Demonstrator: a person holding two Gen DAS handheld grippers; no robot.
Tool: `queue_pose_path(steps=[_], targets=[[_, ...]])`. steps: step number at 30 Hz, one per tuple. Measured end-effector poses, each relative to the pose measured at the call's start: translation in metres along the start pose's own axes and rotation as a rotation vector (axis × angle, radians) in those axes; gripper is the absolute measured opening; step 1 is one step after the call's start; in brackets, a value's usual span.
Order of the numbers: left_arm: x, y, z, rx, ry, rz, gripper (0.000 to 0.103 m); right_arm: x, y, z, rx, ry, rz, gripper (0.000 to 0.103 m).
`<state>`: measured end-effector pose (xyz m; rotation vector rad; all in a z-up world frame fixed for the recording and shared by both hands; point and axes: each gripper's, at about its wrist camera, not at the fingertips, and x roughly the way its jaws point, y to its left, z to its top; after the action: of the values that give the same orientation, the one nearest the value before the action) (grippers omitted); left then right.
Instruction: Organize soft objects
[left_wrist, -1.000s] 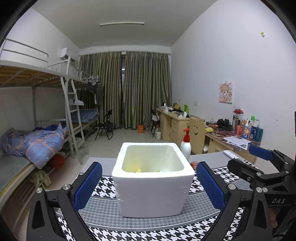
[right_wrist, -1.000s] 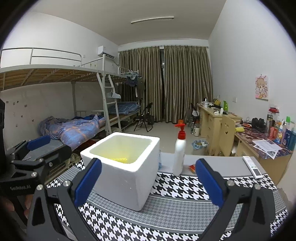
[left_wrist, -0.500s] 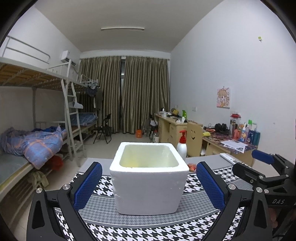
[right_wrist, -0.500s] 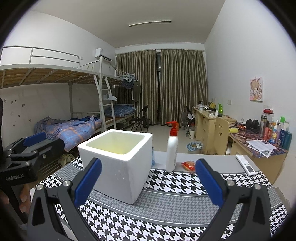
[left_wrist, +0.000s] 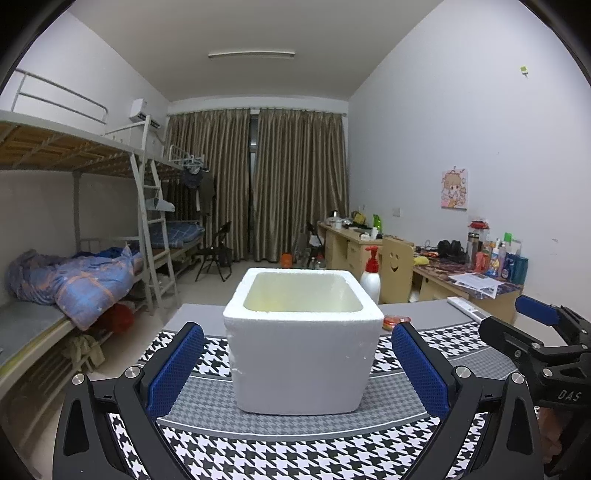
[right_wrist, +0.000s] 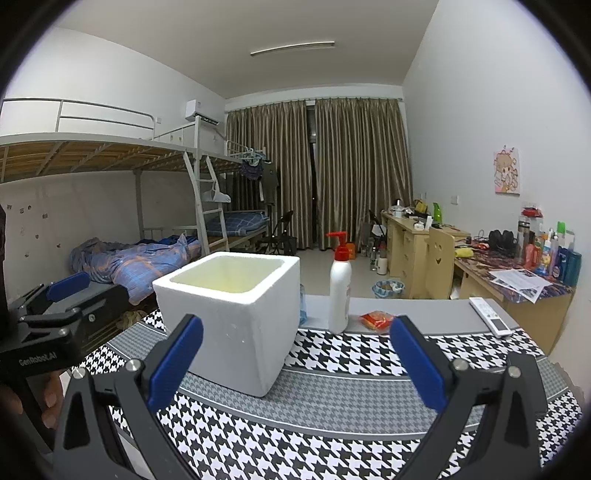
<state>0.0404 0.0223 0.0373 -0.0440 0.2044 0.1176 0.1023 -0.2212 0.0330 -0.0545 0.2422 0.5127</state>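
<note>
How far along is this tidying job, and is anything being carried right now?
Nothing is in hand: the left gripper and right gripper are both open and empty, apart from the white foam box. The box's floor is hidden, so what is already packed cannot be judged. A small red-orange packet lies beside the white pump bottle, possibly left to sort.

Houndstooth-clothed table (right_wrist: 332, 402) bearing foam box (right_wrist: 236, 317), pump bottle (right_wrist: 340, 299), remote (right_wrist: 490, 316).
</note>
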Motion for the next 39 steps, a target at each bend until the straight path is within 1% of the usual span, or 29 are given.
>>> queue_pose_path(steps=[14, 22, 29, 39], targets=[[-0.001, -0.003, -0.011, 0.013, 0.026, -0.028, 0.102, -0.007, -0.007, -0.011, 0.015, 0.008, -0.006, 0.102], [0.000, -0.011, -0.017, 0.023, 0.039, -0.045, 0.102, -0.007, -0.005, -0.019, -0.001, 0.020, -0.006, 0.102], [-0.001, -0.008, -0.020, 0.015, 0.043, -0.052, 0.102, -0.008, -0.005, -0.022, -0.004, 0.024, -0.005, 0.102], [0.001, -0.009, -0.022, 0.019, 0.047, -0.046, 0.102, -0.012, -0.006, -0.022, -0.004, 0.007, 0.000, 0.102]])
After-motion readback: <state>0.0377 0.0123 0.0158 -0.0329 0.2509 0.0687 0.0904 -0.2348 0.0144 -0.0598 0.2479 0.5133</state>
